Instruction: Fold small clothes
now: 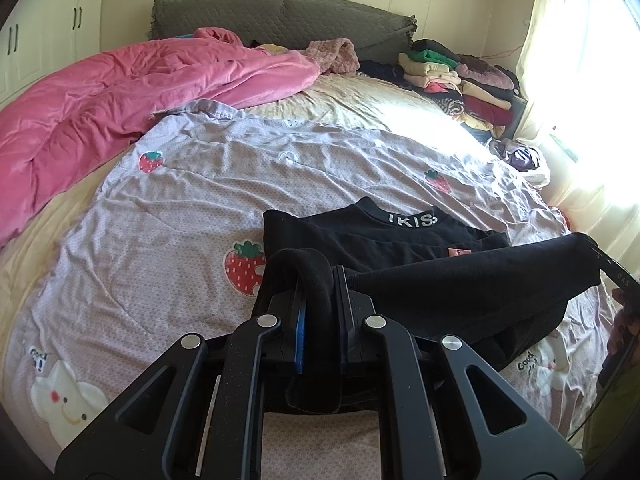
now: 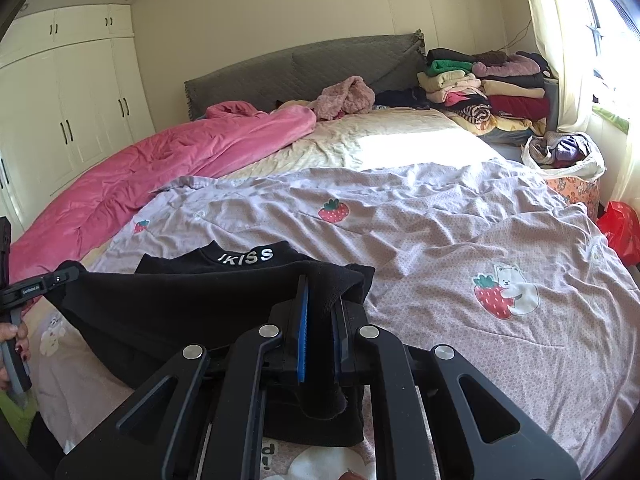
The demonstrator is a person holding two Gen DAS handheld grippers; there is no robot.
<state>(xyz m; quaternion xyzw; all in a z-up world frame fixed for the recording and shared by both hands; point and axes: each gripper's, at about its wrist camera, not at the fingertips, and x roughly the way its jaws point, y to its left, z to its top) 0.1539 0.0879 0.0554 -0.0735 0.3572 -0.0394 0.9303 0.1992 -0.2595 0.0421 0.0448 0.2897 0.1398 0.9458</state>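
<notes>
- Left gripper (image 1: 320, 280): clamped on the hem corner of black top (image 1: 400, 248), cloth bunched thick between the pads.
- Right gripper (image 2: 320, 300): clamped on the other hem corner, also a thick bunch.
- Black top: collar part flat on strawberry sheet (image 1: 180, 208) near the bed's foot end, lettered neck pointing to the headboard; lower half lifted and stretched between both grippers, above the flat part.
- Risk, left side: bunched cloth, so maybe only one layer really pinched; could slip out if pulled more tight.
- Risk, middle: lifted hem sagging a little; if lowered unevenly, fold line comes crooked and the hem misses the shoulders.
- Risk, middle: too much forward pull could drag the flat collar part over the wrinkled sheet and ruin the earlier shape.
- Risk, right side: cloth wrapped over one finger of right gripper; could stay hooked at release and pull the fold open.
</notes>
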